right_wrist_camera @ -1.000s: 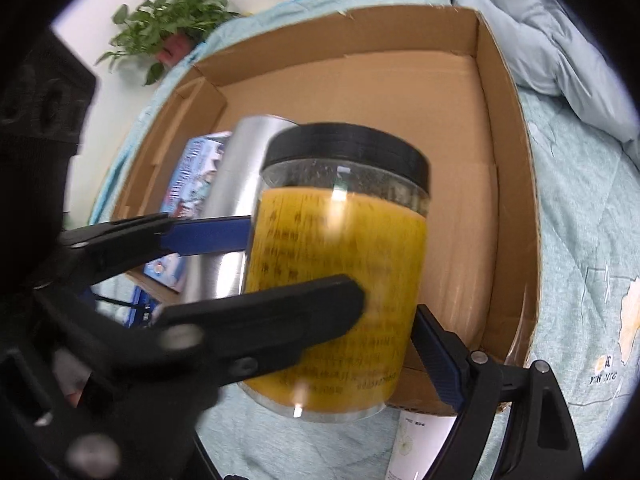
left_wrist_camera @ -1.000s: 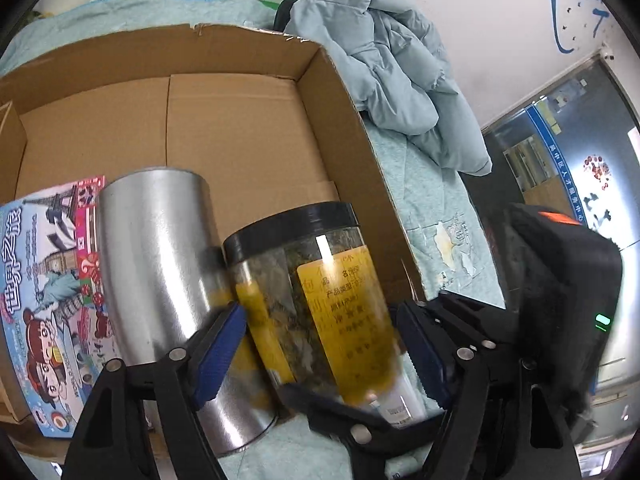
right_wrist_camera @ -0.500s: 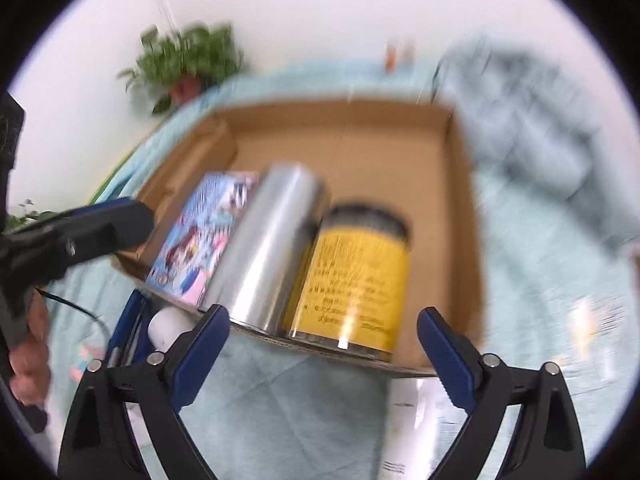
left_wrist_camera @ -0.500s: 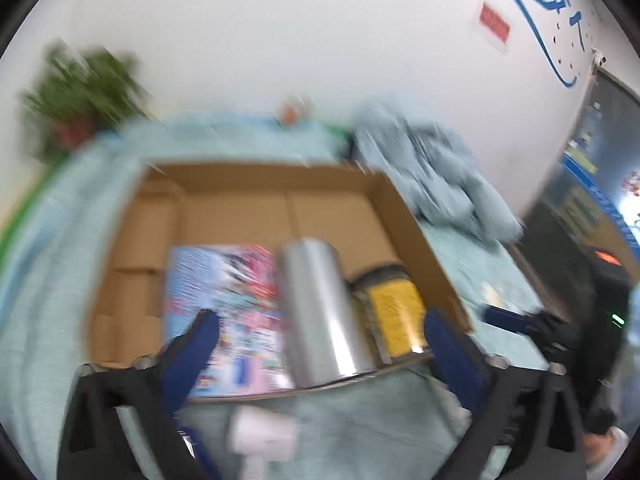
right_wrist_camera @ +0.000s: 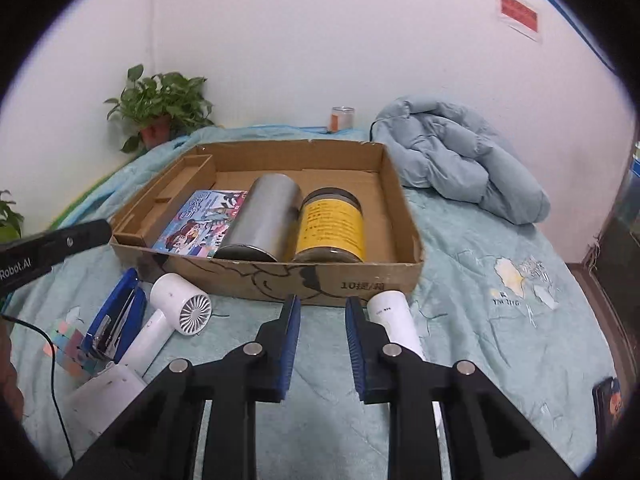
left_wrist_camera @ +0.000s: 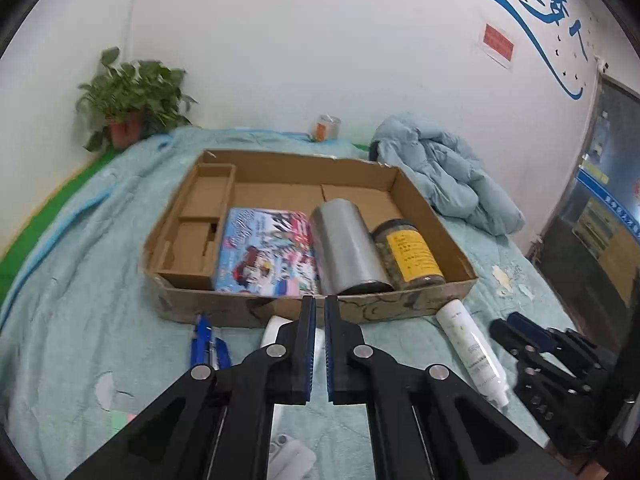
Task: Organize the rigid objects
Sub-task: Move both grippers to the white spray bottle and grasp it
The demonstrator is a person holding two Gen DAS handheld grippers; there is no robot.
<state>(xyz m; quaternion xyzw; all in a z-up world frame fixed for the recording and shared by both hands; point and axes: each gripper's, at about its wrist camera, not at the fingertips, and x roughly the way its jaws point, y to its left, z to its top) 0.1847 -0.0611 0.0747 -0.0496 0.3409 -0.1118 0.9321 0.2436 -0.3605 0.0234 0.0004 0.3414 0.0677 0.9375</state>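
Observation:
A cardboard box [left_wrist_camera: 416, 216] [right_wrist_camera: 408, 236] lies on the bed. Inside it lie a colourful book [left_wrist_camera: 264, 252] [right_wrist_camera: 200, 224], a silver can [left_wrist_camera: 346, 248] [right_wrist_camera: 264, 216] and a yellow-labelled jar [left_wrist_camera: 408, 252] [right_wrist_camera: 332, 226], side by side. In front of the box lie a white tube [left_wrist_camera: 468, 348] [right_wrist_camera: 394, 320], a white hair dryer [right_wrist_camera: 172, 316] and a blue stapler [right_wrist_camera: 116, 316] [left_wrist_camera: 208, 348]. My left gripper [left_wrist_camera: 319, 306] is shut and empty, held back from the box. My right gripper [right_wrist_camera: 322, 308] is narrowly open and empty, beside the tube.
A light blue jacket [left_wrist_camera: 444, 172] [right_wrist_camera: 456, 156] lies right of the box. A potted plant [left_wrist_camera: 128, 104] [right_wrist_camera: 160, 108] and a small jar [left_wrist_camera: 326, 128] [right_wrist_camera: 342, 118] stand by the wall. A colourful cube [right_wrist_camera: 66, 344] and a white device [right_wrist_camera: 100, 396] lie at the left.
Both grippers let go of the jar, which now lies in the box beside the can, and pulled back from the box. The left jaws closed; the right jaws narrowed.

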